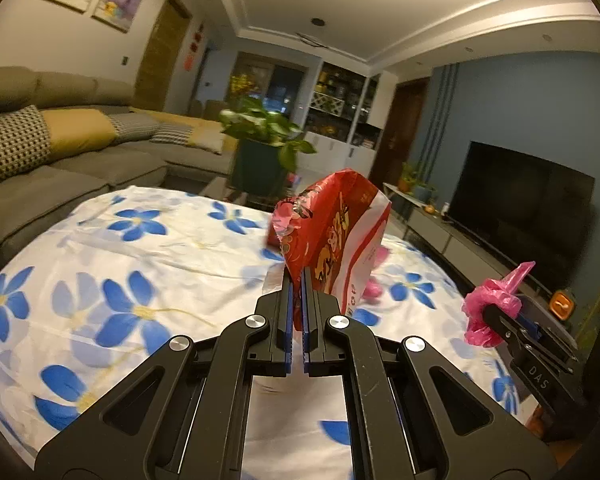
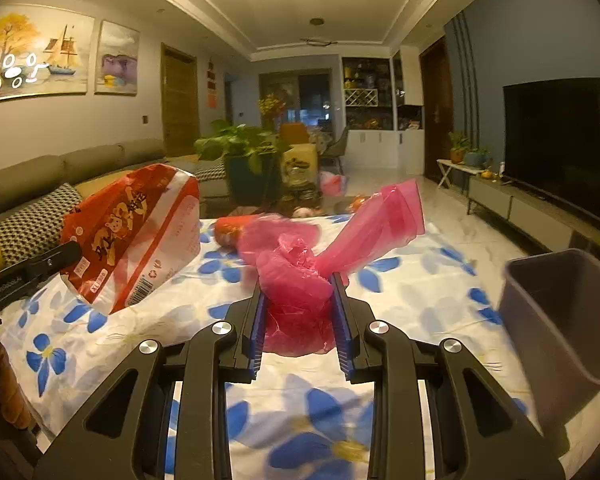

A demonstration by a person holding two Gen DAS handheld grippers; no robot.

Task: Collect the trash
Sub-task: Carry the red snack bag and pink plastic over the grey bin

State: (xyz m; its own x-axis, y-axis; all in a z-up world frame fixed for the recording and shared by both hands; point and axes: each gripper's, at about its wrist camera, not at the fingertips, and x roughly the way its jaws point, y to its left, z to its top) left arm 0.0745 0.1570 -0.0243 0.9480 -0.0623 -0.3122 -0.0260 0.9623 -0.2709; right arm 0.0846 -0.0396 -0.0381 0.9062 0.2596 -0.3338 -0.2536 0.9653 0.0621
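left gripper [image 1: 296,280] fingers clamped on red wrapper [image 1: 332,236] | right gripper [image 2: 300,292] fingers clamped on pink bag [image 2: 296,280] | bin [image 2: 560,312] interior unseen

A grey fabric corner sofa [image 1: 60,152] is seen left, a leafy potted plant in a dark teal pot [image 2: 248,160] centre, and a black flat television [image 2: 564,140] right.

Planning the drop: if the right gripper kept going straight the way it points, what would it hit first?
Likely the flowered tablecloth farther along, perhaps near the red package lying there, though depth is unclear. The right gripper carries the pink plastic bag. The grey bin sits off to its right, not ahead.
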